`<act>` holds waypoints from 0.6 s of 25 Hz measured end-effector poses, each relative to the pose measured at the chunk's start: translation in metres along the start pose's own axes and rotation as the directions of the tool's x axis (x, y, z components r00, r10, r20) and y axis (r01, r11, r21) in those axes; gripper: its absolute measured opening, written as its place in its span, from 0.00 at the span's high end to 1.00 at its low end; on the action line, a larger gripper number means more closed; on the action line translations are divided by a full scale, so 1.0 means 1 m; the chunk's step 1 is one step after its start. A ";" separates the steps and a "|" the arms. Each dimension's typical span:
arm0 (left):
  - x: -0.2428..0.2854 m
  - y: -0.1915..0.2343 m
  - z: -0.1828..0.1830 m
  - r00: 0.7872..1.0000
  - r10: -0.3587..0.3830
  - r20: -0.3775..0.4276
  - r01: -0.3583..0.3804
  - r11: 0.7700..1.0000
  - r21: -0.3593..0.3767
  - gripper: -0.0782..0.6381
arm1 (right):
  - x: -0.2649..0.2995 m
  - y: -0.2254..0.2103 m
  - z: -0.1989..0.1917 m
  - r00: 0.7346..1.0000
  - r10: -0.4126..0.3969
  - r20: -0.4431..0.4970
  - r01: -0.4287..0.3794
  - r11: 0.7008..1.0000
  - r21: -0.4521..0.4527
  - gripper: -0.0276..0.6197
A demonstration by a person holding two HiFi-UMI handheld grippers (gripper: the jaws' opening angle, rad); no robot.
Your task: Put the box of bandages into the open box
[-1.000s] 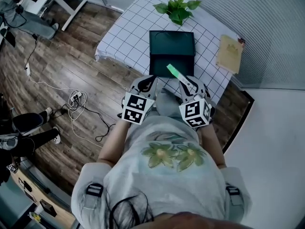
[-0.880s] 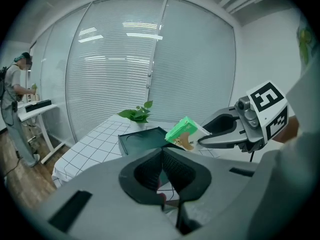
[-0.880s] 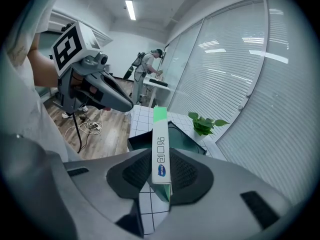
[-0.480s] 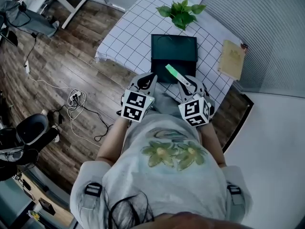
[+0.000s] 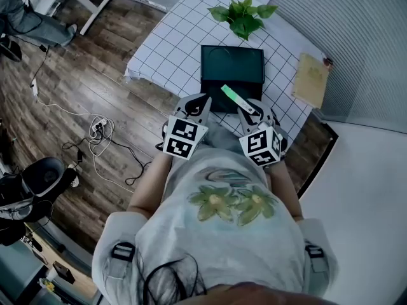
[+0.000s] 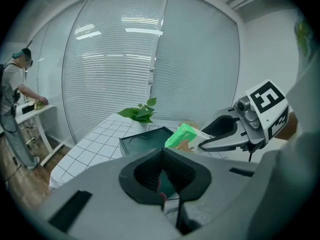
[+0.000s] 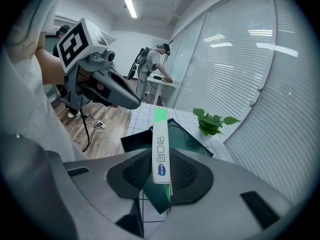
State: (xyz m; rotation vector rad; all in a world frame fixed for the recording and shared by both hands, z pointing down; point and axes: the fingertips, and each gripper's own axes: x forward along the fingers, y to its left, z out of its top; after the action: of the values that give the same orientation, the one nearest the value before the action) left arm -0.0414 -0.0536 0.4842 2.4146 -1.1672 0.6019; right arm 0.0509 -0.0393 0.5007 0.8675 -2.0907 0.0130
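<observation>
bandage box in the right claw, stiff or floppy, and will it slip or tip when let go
Probably stiff and light: the bandage box juts straight from the right claw without sagging, pinched at one end only. Its smooth printed faces might slip a little. Being thin, it would likely tip flat in the open box.

Cool, even indoor light, heavy fisheye bending and dark corners (gripper views especially).

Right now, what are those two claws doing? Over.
Right gripper clamps bandage box, by near edge of open box. Left gripper shut, empty. Path clear.
</observation>
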 end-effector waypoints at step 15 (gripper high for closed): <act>0.019 0.017 0.008 1.000 0.016 -0.002 -0.016 1.000 -0.025 0.88 | 0.016 -0.002 -0.005 0.999 0.047 -0.028 -0.047 0.999 -0.013 0.81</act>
State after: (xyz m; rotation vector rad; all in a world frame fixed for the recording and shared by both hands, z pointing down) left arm -0.0424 -0.0791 0.4904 2.3860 -1.1874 0.5905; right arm 0.0487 -0.0487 0.5149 0.8056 -2.0824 0.0350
